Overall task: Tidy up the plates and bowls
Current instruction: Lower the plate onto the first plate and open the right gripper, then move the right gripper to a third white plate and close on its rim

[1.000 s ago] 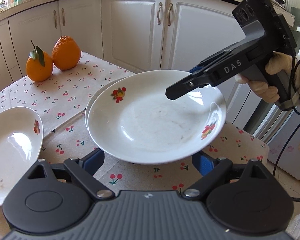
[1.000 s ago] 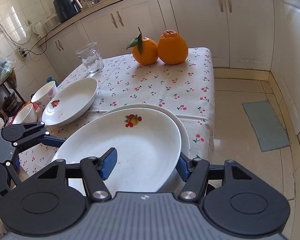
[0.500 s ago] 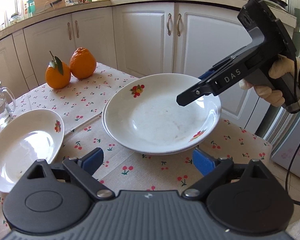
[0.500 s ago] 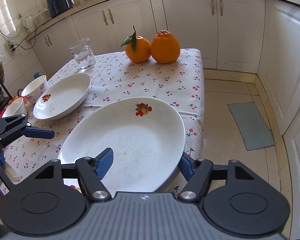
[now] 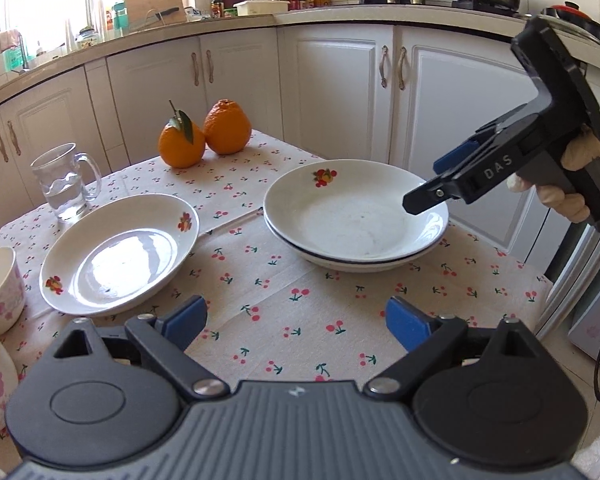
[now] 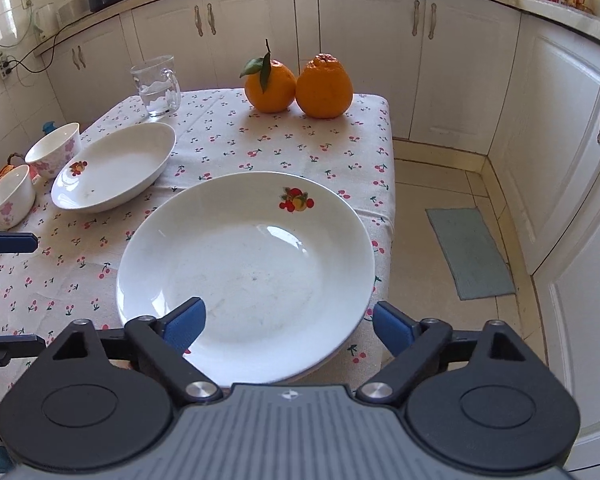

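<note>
Right tool [image 6: 288, 320] jaws spread over the top plate [image 6: 244, 264], stacked on another at the desk [image 5: 300, 300] corner; left tool [image 5: 296, 320] open, empty. Nudge risks sliding the stack off.

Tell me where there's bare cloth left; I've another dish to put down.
Free: the near strip between the single plate and the stacked plates, and behind them toward the oranges. Crowded: the left edge, with bowls and mug.
</note>
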`<action>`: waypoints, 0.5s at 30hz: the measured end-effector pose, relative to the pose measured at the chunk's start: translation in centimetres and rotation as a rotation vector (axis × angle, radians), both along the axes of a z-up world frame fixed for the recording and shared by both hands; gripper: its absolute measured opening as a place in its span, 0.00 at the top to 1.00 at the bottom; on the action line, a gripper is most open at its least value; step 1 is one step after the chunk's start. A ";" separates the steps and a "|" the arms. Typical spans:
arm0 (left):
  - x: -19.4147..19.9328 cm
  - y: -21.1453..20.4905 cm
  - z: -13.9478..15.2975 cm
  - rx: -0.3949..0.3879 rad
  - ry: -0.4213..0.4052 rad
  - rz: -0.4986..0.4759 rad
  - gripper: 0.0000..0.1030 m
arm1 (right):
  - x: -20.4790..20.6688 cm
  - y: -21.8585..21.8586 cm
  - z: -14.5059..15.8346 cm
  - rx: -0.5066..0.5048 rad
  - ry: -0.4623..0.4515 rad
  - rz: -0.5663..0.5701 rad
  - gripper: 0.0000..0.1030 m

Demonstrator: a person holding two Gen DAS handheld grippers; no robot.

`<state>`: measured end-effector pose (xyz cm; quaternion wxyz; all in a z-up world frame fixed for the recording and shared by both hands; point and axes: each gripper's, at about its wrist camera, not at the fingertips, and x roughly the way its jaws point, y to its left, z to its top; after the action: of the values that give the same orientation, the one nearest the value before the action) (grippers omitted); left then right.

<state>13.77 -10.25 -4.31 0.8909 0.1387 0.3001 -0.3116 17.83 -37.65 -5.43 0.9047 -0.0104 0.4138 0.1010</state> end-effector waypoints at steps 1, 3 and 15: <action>-0.2 0.3 0.0 0.000 -0.004 0.021 0.07 | -0.4 0.4 0.4 -0.004 -0.013 0.008 0.02; -0.4 0.8 0.0 0.003 -0.011 0.062 0.07 | -1.1 1.1 1.0 -0.011 -0.038 0.026 0.00; 2.7 4.2 -2.9 0.069 -0.018 0.373 0.03 | -1.5 6.8 2.7 0.011 -0.079 0.171 0.00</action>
<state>16.48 -6.09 -7.19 0.9306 0.1141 0.3230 -0.1292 16.34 -30.89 -2.75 0.9084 -0.0447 0.3749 0.1795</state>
